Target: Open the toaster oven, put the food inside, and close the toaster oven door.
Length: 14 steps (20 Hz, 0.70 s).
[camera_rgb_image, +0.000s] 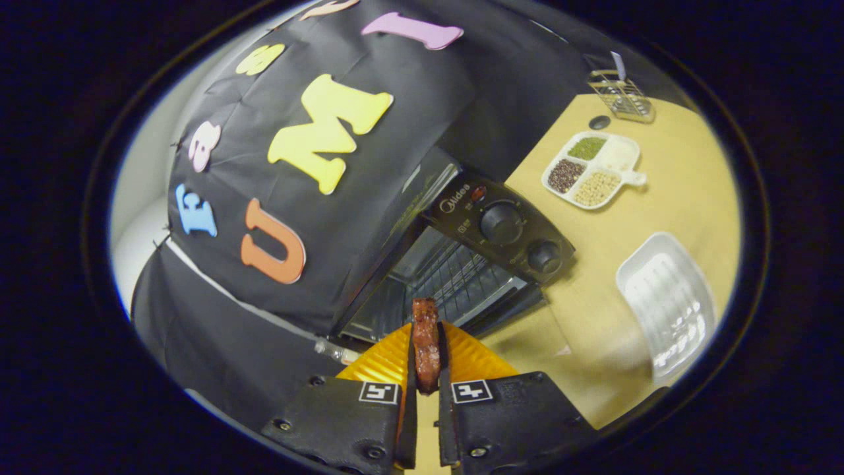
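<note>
- I see my gripper (426, 343) closed down on a dark reddish-brown piece of food (426, 343); both yellow ribbed fingers (379, 361) press its sides, the gap between them no wider than the piece.
- Each black finger mount carries a small square black-and-white marker tag; they hold patterns, not words I can read.
- The food stands on edge between the fingers, its far end poking past the fingertips. Its lower end is sunk between the mounts, so I cannot see its full length.
- Just ahead of the fingertips sits the toaster oven (461, 257), tilted in my view, its door (521, 305) dropped open and the wire rack (455, 274) showing inside. The door is mostly hidden behind the fingers and hard to trace.
- On the oven's black control panel (501, 221) I read "Midea" in pale lettering, beside two round knobs and a small red lamp. The smaller markings by the knobs are too fine to read.
- To the right of the fingers, on the tan table (659, 198), lies a white ridged tray (666, 303).
- Beyond the oven on the right rests a white divided dish (592, 169) with green, dark, pale and beige grains in separate compartments.
- Farther still stands a small wire basket (622, 97), with a dark round disc (599, 122) near it; I cannot tell what the disc is.
</note>
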### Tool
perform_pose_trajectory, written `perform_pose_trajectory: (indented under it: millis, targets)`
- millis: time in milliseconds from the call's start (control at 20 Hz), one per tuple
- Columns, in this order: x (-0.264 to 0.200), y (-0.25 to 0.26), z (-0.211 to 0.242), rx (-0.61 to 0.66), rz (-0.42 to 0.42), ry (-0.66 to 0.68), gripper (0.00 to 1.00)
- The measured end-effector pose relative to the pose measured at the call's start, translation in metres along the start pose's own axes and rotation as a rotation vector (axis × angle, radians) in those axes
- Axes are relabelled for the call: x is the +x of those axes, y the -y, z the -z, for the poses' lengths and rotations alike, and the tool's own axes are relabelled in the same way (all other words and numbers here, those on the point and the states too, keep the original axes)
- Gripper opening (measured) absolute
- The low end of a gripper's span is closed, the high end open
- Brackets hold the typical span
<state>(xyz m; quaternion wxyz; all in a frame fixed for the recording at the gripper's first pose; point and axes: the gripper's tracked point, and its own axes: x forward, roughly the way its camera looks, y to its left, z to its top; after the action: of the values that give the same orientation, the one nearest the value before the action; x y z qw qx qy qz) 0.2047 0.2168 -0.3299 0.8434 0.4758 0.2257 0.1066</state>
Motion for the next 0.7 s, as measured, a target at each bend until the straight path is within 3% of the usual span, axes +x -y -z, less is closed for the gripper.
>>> perform_pose_trajectory:
  millis: [350,550,700]
  targets:
    - [0.093,0.001,0.016,0.130,0.098,0.183,0.16]
    - [0.121,0.007,0.011,0.159,0.147,0.230,0.16]
    - [0.126,0.012,0.011,0.104,0.193,0.234,0.17]
